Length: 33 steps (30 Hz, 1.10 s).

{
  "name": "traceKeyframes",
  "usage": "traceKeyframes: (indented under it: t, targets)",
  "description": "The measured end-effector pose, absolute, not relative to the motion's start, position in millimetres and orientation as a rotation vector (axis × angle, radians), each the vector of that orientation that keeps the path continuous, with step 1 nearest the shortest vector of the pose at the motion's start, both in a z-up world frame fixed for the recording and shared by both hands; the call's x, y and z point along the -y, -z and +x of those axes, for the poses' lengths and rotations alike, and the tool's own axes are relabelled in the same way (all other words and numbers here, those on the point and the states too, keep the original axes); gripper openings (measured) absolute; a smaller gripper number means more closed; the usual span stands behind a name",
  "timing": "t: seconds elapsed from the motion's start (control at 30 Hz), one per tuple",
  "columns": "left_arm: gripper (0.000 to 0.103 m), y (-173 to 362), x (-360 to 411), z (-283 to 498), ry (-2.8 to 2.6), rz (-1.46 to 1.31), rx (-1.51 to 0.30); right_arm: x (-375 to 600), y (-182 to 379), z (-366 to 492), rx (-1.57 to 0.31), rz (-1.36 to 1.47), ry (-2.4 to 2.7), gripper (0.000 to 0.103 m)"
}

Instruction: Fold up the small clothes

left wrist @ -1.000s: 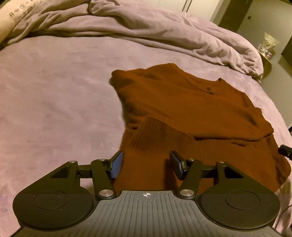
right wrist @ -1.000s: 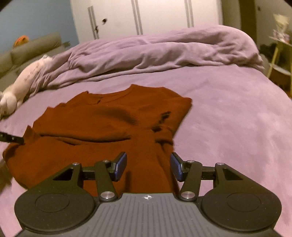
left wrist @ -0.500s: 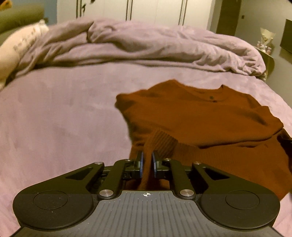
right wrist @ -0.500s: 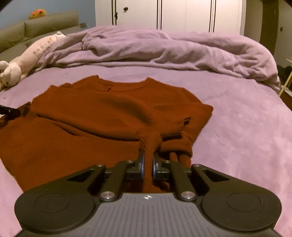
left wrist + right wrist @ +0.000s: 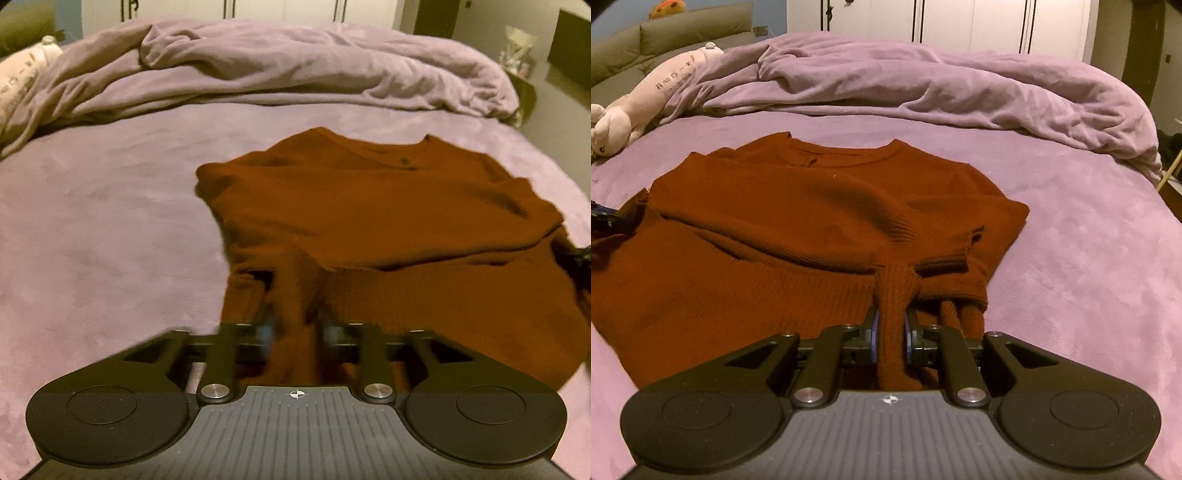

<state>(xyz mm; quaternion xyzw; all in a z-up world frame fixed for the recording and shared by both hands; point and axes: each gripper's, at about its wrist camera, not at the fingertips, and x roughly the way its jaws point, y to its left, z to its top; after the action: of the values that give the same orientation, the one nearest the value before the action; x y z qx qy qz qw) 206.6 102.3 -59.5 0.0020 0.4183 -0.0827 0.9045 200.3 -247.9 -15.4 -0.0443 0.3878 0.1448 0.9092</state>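
A cream plush toy lies at the bed's far left corner, beside a green sofa. A rumpled lilac blanket is heaped across the far edge of the bed, in front of white wardrobe doors.

The rust-red sweater lies spread on the middle of the bed, collar toward the far edge and sleeves folded across the body.

The left gripper is at the sweater's near left corner; its jaws are narrow and pinch a bunched fold of the hem, though this view is blurred. The right gripper is at the near right corner; its jaws are opening slightly, yet the blue pads press on a gathered ridge of ribbed hem.

A small side table stands beyond the bed's far right corner.
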Motion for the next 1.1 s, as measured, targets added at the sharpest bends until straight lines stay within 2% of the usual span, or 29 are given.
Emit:
traceKeyframes:
  t: [0.07, 0.33, 0.53, 0.73, 0.9, 1.1]
  targets:
    - [0.011, 58, -101, 205, 0.142, 0.018, -0.851, 246, 13, 198, -0.785, -0.102, -0.303, 0.007]
    - [0.010, 4, -117, 191, 0.089, -0.025, -0.701, 245, -34, 175, -0.577, -0.133, -0.300, 0.006]
    - [0.010, -32, -117, 224, 0.042, -0.026, -0.574, 247, -55, 211, -0.492, -0.106, -0.224, 0.006]
    - [0.010, 1, -107, 277, 0.006, -0.020, -0.677, 242, -35, 263, -0.569, -0.102, -0.182, 0.006]
    - [0.010, 39, -103, 287, 0.000, 0.026, -0.754, 236, 0, 289, -0.675, -0.162, -0.180, 0.006]
    - [0.010, 22, -107, 304, 0.002, 0.007, -0.701, 229, -2, 301, -0.621, -0.207, -0.173, 0.006]
